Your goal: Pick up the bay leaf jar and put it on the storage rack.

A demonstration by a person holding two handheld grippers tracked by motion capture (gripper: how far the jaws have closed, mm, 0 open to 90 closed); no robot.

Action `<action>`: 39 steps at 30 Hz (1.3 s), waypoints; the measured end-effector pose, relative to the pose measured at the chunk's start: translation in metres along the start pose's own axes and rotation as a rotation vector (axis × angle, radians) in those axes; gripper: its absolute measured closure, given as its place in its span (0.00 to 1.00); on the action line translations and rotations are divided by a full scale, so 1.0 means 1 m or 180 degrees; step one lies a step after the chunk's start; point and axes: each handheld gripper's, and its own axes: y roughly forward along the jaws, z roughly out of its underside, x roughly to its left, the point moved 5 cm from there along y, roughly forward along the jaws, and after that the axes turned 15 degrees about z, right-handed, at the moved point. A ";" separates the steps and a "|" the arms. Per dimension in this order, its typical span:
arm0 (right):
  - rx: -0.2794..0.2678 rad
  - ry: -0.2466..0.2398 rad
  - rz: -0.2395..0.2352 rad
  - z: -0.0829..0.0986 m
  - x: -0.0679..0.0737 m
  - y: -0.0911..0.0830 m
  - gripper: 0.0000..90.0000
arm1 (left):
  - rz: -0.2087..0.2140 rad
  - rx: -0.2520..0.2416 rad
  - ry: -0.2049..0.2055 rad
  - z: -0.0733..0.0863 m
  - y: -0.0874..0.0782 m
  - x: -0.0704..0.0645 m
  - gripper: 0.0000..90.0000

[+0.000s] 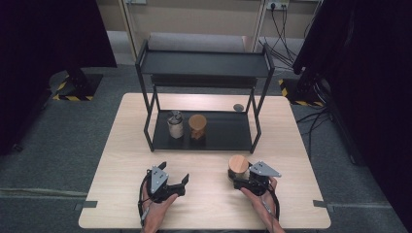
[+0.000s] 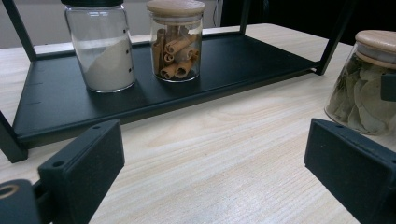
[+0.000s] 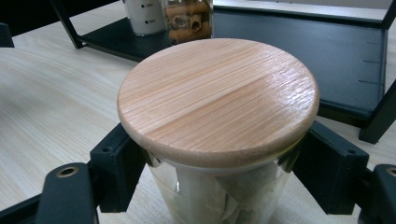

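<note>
Black two-tier metal rack stands at the far middle of the light wood surface. On its lower shelf, left part: glass jar of white powder with a dark cap, and just to its right a glass jar of cinnamon sticks with a wooden lid; close together, both upright. Small dark round object lies on the surface behind the rack, far right. Grey carpet floor all around. Wall sockets with cables far right.

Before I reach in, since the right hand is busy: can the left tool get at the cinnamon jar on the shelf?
Probably yes. The left tool is open and holds nothing, and bare table lies between it and the cinnamon jar. The powder jar stands close beside it, apart.
</note>
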 end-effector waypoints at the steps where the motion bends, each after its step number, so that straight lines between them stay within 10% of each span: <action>1: -0.0011 -0.0023 0.0011 0.000 0.001 0.000 0.27 | 0.0000 0.0001 0.0002 0.000 0.000 0.000 0.05; 39: -0.0279 -0.0165 0.0038 -0.025 0.004 -0.013 0.29 | -0.0003 0.0008 0.0015 0.000 0.000 0.000 0.05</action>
